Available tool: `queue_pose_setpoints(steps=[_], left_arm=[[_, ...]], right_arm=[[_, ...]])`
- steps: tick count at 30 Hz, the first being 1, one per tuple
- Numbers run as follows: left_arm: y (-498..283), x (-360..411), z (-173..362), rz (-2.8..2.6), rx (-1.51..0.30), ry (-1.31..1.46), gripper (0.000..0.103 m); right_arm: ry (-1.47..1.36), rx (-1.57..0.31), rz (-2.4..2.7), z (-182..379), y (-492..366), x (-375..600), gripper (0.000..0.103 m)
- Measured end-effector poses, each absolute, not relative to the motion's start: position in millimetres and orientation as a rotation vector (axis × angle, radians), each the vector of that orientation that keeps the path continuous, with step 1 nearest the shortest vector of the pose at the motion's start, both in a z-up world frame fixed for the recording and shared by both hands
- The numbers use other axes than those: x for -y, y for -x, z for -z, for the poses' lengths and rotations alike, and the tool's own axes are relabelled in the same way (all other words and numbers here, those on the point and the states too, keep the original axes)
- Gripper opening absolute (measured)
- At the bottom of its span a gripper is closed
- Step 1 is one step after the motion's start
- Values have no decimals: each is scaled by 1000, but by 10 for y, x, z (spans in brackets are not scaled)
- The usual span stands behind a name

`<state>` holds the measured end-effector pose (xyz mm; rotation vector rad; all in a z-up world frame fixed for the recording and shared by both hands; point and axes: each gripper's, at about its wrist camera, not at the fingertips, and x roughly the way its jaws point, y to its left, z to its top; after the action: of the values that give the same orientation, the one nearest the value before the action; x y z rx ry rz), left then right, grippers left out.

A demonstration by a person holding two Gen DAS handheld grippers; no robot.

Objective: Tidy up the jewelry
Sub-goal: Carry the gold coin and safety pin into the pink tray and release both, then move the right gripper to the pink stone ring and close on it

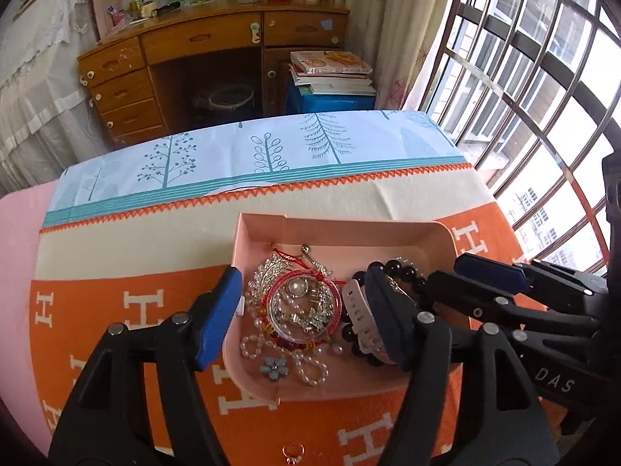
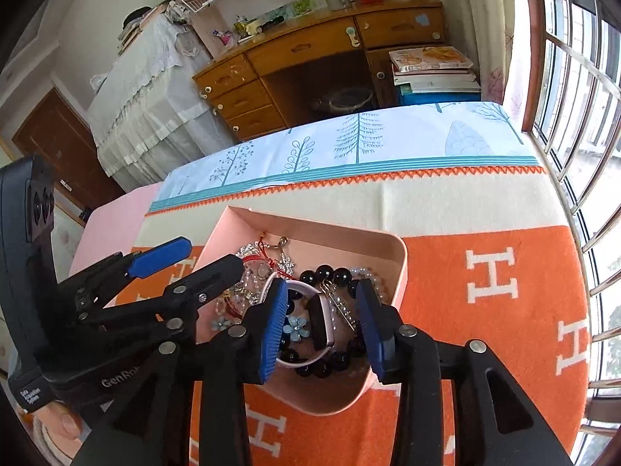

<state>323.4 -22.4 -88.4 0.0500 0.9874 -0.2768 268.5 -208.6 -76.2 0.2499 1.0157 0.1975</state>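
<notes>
A pink tray point(image 1: 333, 229) point(image 2: 401, 268) on the orange cloth holds tangled jewelry: a red bangle with a pearl brooch point(image 1: 300, 303), pearl strings point(image 1: 306, 369), a blue flower clip point(image 1: 273, 367) point(image 2: 295, 327), a black bead bracelet point(image 1: 403, 268) point(image 2: 330, 272) and a white-strapped watch point(image 1: 359, 310) point(image 2: 322, 322). My left gripper point(image 1: 306, 322) is open, one finger outside the tray's left wall, the other inside. My right gripper point(image 2: 324, 326) is open and straddles the watch and black beads. A ring point(image 1: 293, 452) lies on the cloth in front of the tray.
The table carries an orange H-pattern blanket point(image 2: 489, 272) and a tree-print cloth point(image 1: 271, 147) at the back. A wooden desk point(image 1: 217, 46) and a stack of books point(image 1: 333, 70) stand beyond. A barred window point(image 1: 524, 97) is on the right.
</notes>
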Motion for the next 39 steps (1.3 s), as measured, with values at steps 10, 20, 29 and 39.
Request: queue_pose_setpoints(steps=[10,20,29,39], left_arm=[[-2894,108,688,217,-964,-68,63],[-2207,28,464,274,-926,-76,63],[-1236,-448,498,274,-925,-84,63],[-558,-1307,602,109,-877,-49,63]], right_arm=[[-230,-971,-207,467,-2325,2081,37],[-204,-969,-228,414,-1717,1983,37],[-166,-974,-258,489,-1042,1789,37],[-121,-945,-320,628,-261,1265,37]])
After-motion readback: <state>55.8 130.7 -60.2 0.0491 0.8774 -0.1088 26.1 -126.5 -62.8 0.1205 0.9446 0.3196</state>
